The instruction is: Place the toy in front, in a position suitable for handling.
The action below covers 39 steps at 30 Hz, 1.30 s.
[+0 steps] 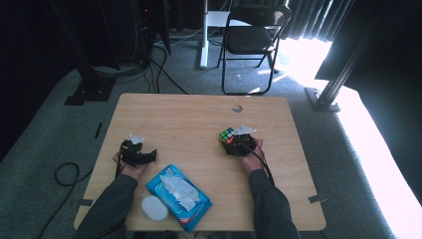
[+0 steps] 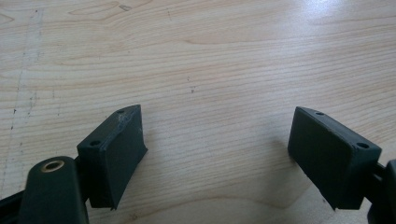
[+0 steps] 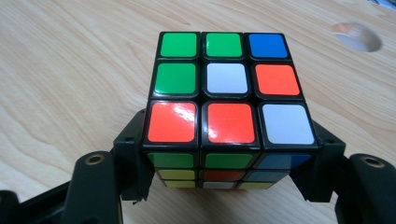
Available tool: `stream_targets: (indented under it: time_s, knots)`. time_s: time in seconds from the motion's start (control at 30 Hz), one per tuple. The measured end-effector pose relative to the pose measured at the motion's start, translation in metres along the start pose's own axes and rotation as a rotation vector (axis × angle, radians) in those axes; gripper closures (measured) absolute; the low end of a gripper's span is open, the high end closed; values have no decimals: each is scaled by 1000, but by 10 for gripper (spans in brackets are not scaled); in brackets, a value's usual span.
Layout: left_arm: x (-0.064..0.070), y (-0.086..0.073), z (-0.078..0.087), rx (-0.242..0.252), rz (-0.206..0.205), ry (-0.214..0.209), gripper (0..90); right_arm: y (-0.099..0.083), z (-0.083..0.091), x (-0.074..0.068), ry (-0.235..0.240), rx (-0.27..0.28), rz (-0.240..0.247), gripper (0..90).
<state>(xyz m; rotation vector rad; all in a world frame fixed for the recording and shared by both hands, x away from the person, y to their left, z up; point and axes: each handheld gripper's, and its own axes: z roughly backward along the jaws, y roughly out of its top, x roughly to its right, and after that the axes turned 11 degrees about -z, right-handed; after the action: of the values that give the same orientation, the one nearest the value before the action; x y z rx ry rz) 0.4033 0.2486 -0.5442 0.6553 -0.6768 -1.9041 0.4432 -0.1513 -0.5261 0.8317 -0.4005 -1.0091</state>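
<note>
Right gripper view shows the right gripper [image 3: 229,154] clamping a puzzle cube [image 3: 229,98] between its jaws, scrambled colours facing up, just above the wooden table [image 3: 60,79]. The left gripper [image 2: 219,154] rests spread wide over bare wood, beside a pack of wipes [image 1: 178,196].

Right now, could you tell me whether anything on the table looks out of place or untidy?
Only slightly: the wet-wipes pack lies askew near the front edge, a wipe pulled loose from its opening, its white lid beside it.
</note>
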Motion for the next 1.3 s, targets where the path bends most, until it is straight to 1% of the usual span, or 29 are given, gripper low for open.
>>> stream_targets:
  time_s: [0.57, 0.73, 0.77, 1.03, 1.3]
  knots:
    - [0, 0, 0, -3, -1, 0, 186, 4, -3, -29, 78, -20, 86, 340]
    - [0, 0, 0, -4, -1, 0, 187, 4, -3, -35, 103, -23, 96, 340]
    - [0, 0, 0, -4, -1, 0, 186, 3, -3, -37, 106, -23, 104, 340]
    - [0, 0, 0, -4, -1, 0, 186, 3, -6, -45, 123, -35, 123, 340]
    - [0, 0, 0, -4, -2, -1, 187, 2, -10, -47, 137, -42, 115, 340]
